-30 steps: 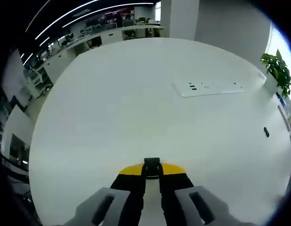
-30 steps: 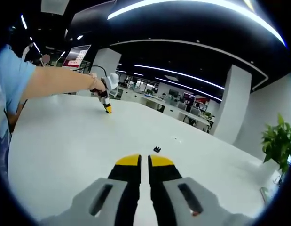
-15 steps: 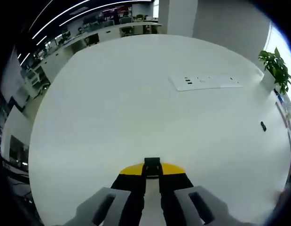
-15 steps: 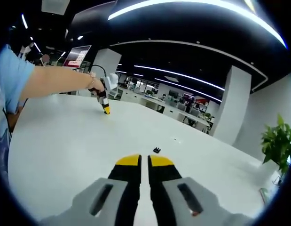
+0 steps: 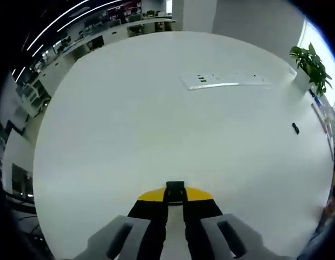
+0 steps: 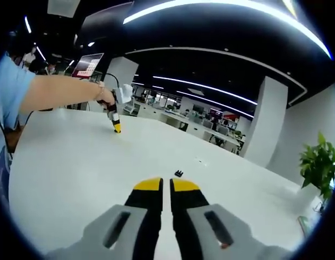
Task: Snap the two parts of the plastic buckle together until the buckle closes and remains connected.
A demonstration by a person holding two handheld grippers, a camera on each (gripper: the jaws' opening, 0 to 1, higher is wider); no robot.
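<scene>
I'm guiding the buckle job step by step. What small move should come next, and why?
Probably open the right gripper and ease it toward the small black plastic buckle part on the white table. Its jaws are shut with nothing between them, while the left gripper already pinches the other black buckle piece.

Both views look along their tongs across one white table [image 5: 156, 119]

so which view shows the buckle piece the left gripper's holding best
The left gripper view: the black buckle piece sits close up between the left gripper jaws. The right gripper view shows that gripper far off, its piece too small to tell.
</scene>
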